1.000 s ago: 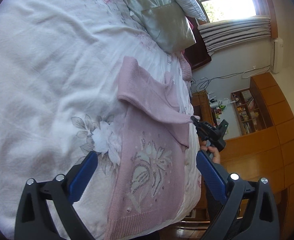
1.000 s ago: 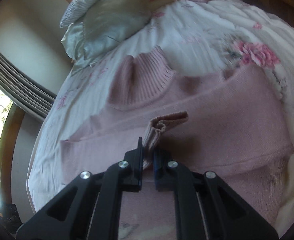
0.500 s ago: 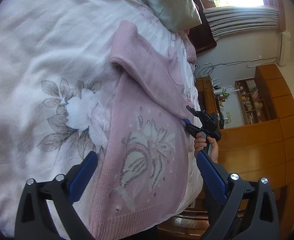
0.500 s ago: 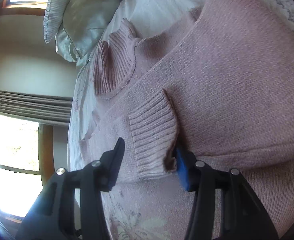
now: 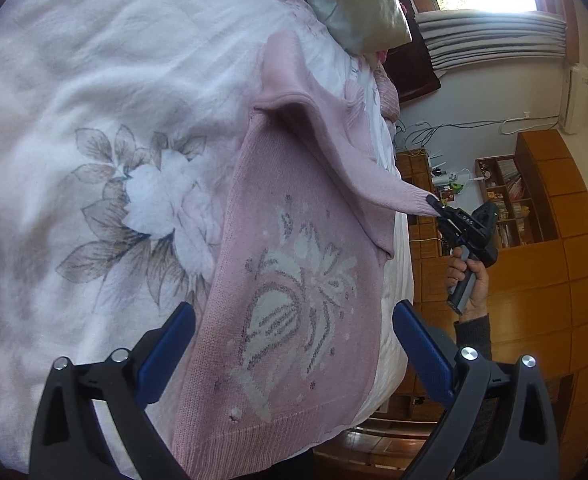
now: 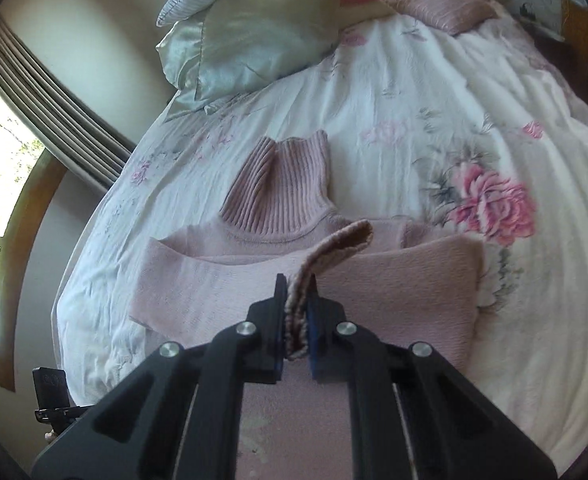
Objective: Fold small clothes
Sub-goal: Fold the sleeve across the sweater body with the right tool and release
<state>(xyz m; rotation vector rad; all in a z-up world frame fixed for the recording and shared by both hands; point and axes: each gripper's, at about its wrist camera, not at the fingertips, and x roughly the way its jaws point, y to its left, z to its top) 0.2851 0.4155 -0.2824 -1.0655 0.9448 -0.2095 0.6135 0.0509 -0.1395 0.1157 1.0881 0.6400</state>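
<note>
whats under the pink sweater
The sweater lies on the floral bedspread, which shows around it. The part beneath is covered. One cuff is lifted, pinched by the right hand-held gripper.

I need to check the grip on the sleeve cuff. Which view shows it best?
The right wrist view: the sleeve cuff sits close up, pinched in the right gripper. The left wrist view shows it small and far, stretched sideways off the sweater.

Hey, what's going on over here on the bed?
A person is folding a pink sweater spread out on a floral bedspread. The right gripper is shut on the sleeve cuff and holds it lifted over the sweater's body. The left gripper is open, hovering above the hem end with nothing in it. Pillows sit at the head of the bed.
</note>
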